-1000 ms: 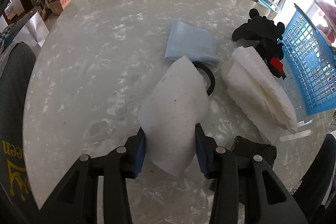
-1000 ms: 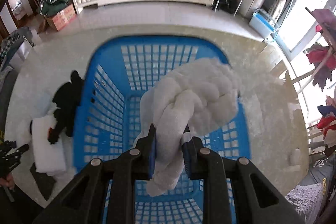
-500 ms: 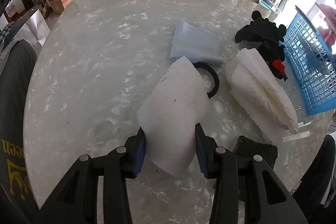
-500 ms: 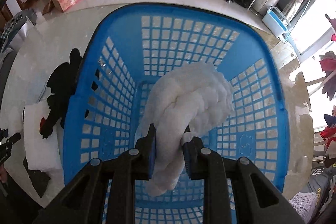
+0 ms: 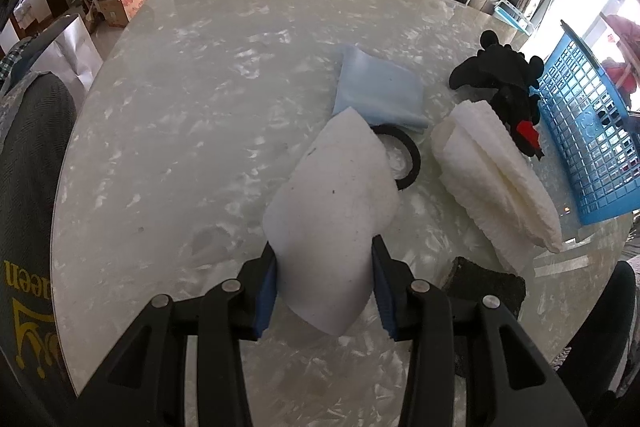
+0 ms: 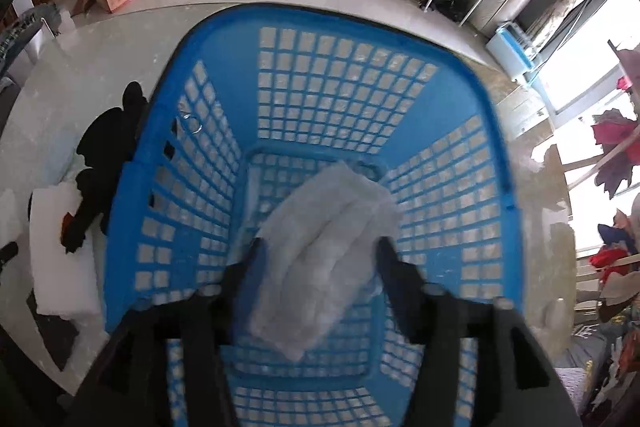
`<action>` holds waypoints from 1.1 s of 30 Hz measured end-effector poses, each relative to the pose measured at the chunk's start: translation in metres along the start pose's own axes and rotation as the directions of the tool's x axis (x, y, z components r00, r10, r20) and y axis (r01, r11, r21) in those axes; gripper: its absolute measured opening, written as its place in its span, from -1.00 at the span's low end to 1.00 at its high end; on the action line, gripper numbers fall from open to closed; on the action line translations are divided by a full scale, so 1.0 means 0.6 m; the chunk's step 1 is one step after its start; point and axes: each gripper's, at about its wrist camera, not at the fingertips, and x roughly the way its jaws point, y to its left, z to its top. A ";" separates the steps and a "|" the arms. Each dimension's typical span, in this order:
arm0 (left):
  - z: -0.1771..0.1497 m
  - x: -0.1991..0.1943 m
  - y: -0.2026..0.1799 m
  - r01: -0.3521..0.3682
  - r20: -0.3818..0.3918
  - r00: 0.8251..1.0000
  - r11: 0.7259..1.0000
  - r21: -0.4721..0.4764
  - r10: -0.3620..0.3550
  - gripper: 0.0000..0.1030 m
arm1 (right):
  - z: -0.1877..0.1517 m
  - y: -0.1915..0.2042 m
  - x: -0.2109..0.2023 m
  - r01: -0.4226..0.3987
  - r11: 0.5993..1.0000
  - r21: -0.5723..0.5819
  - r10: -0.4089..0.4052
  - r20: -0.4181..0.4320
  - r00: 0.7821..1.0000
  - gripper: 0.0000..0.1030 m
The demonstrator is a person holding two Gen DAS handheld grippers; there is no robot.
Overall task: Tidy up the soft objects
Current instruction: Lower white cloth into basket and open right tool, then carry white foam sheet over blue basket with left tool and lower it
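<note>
Blue lattice basket (image 6: 328,99), white towel (image 6: 324,259), black plush toy (image 5: 500,75).

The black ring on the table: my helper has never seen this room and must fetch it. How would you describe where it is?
Start at the blue basket on the marble table's right edge and go left past the folded white quilted cloth. The black ring lies flat just below the folded light-blue cloth, partly hidden by the white sheet in the left tool. It alone is a hollow circle.
</note>
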 end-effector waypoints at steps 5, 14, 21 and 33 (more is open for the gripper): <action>-0.006 -0.010 -0.006 0.007 0.011 1.000 1.000 0.016 -0.007 -0.24 | -0.023 -0.019 -0.020 -0.011 1.000 0.013 0.010 0.028 1.000 0.80; 0.002 -0.075 -0.041 0.045 0.065 0.997 0.998 0.042 -0.048 -0.24 | -0.093 -0.026 -0.088 -0.035 0.999 -0.011 0.036 0.114 0.993 1.00; 0.021 -0.133 -0.111 0.084 0.093 0.991 0.993 0.087 -0.092 -0.24 | -0.131 -0.051 -0.118 -0.057 0.998 0.023 0.053 0.163 0.985 1.00; 0.063 -0.229 -0.320 0.142 0.143 0.972 0.953 0.266 -0.185 -0.24 | -0.182 -0.125 -0.133 -0.129 0.985 0.115 0.101 0.220 0.970 1.00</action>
